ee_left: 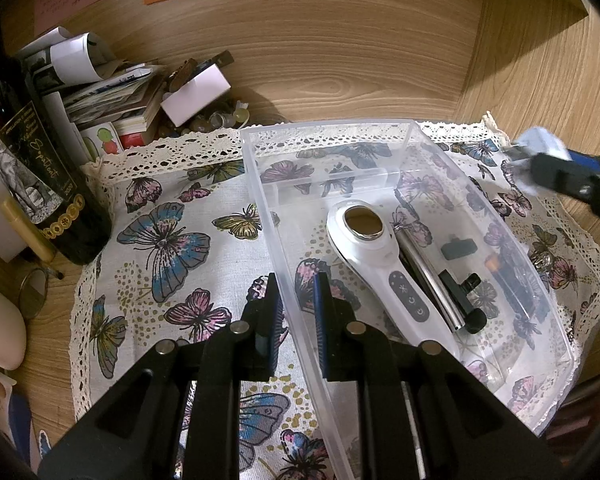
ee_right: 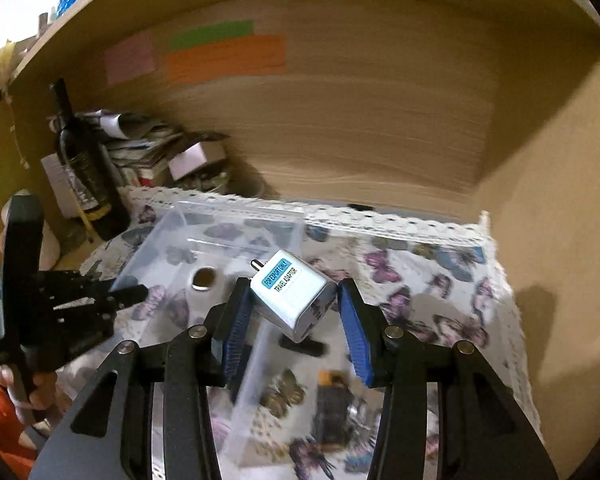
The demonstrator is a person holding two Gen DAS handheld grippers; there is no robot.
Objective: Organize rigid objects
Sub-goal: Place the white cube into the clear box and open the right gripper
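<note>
A clear plastic box (ee_left: 380, 128) sits on the butterfly cloth. It holds a white handheld device (ee_left: 380, 256), a silver rod (ee_left: 428, 280) and small black parts (ee_left: 464, 300). My left gripper (ee_left: 297, 280) is shut on the box's near left wall, one finger inside and one outside. My right gripper (ee_right: 295, 284) is shut on a white travel adaptor (ee_right: 288, 300), which hangs tilted above the box (ee_right: 236, 216) with a pin pointing away. In the left wrist view the right gripper (ee_left: 528, 160) is blurred at the far right, above the cloth's corner.
A dark wine bottle (ee_left: 40, 184) and a pile of papers and booklets (ee_left: 112, 92) stand at the back left. Round glasses (ee_left: 32, 292) lie left of the cloth (ee_left: 172, 240). Wooden shelf walls close in the back and right. A hand (ee_right: 4, 384) holds the left gripper.
</note>
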